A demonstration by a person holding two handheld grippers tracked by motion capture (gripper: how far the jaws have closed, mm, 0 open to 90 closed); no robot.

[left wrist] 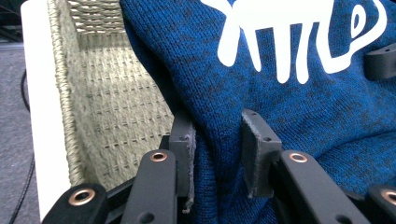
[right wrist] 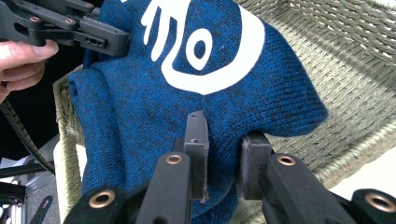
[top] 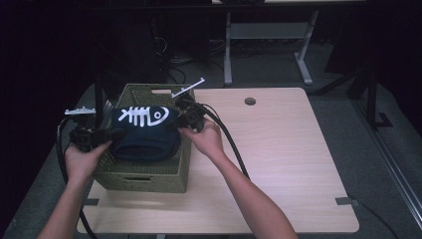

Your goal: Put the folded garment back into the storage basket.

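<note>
Landmark: woven green basket (top: pixel 142 177), standing on the pale wooden table (top: pixel 278 164) at its left end.

Sweater: folded dark blue knit sweater (top: pixel 144 134) with a white fish-skeleton print (top: pixel 143 116), held over the open top of the basket, spanning it from the left rim to the right rim, print facing up.

Sweater up close: blue knit (left wrist: pixel 280 116) hanging beside the basket's inner wall (left wrist: pixel 116 107) in the left gripper view; a folded edge (right wrist: pixel 154 116) sagging over the basket's weave (right wrist: pixel 355 84) in the right gripper view.

Left gripper: left gripper (top: pixel 110 133) at the basket's left rim, carried by the left hand (top: pixel 82 162); jaws drawn narrow, pinching a fold of the sweater between the pads (left wrist: pixel 184 140).

Right gripper: right gripper (top: pixel 180 121) at the basket's right rim, carried by the right hand (top: pixel 206 139); jaws drawn narrow, clamped on a fold of the sweater's edge between the pads (right wrist: pixel 196 135).

Cables: black cables (top: pixel 234 147) trailing from the grippers, one past the basket's right side across the table, the other looping off the basket's left side.

Table hole: round grommet hole (top: pixel 250 101) well apart from the basket, toward the table's far edge.
</note>
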